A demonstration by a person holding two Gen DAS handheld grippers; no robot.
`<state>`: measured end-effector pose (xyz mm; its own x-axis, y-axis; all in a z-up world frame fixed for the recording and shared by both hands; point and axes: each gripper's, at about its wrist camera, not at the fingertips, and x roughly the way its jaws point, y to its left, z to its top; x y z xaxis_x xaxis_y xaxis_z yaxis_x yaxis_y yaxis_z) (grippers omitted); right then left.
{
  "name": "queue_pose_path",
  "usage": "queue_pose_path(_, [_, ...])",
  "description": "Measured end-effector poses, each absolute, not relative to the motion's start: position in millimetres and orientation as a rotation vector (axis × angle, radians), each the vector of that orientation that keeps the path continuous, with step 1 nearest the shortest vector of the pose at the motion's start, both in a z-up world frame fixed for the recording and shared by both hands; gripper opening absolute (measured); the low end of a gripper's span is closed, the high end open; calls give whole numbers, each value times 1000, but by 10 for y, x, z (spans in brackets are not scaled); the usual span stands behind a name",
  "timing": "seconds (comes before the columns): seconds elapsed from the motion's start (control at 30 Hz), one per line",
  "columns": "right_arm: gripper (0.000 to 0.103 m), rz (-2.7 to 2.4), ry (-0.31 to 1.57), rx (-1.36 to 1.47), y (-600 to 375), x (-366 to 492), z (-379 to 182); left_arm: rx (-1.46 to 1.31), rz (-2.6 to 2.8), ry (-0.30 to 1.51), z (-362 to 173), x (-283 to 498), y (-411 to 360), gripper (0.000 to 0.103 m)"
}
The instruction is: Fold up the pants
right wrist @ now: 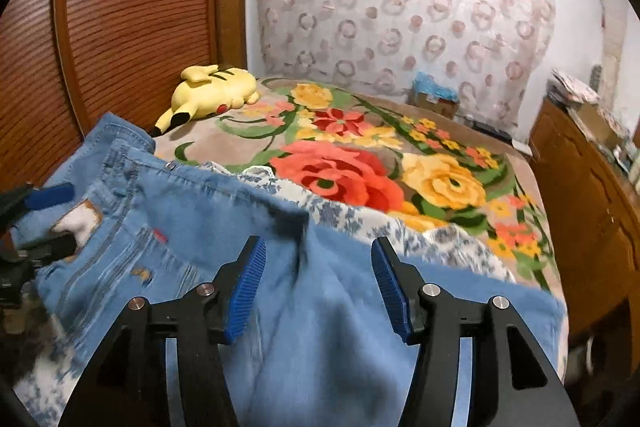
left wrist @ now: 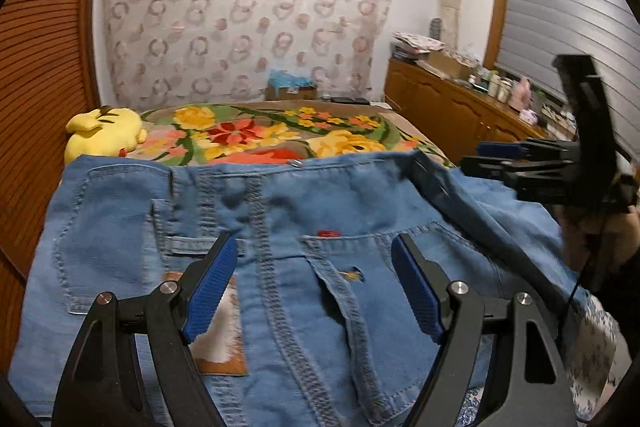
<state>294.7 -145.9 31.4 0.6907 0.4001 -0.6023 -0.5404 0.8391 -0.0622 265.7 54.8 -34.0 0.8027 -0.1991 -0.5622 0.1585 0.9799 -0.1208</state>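
pants [left wrist: 304,227]: light blue denim, spread on the bed [left wrist: 256,135], waistband toward 12 o'clock
left claw [left wrist: 314,283]: wide apart, nothing gripped, above the back pockets
right claw [right wrist: 318,283]: parted, empty, over the denim
plush toy [right wrist: 212,95]: yellow, at 10 o'clock

I am holding my left gripper [left wrist: 314,281] and right gripper [right wrist: 318,285] angled downward, both jaws apparently standing open and gripping nothing.
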Motion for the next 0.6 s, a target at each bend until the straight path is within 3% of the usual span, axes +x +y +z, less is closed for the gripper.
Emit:
queue_pose_path(0.43, [56, 528, 781, -204, -1728, 2332, 95, 5, -262, 636, -442, 2552, 350, 80])
queue_pose_path(0.6, [43, 515, 833, -240, -1773, 2246, 21, 9, -264, 631, -451, 2521, 337, 80])
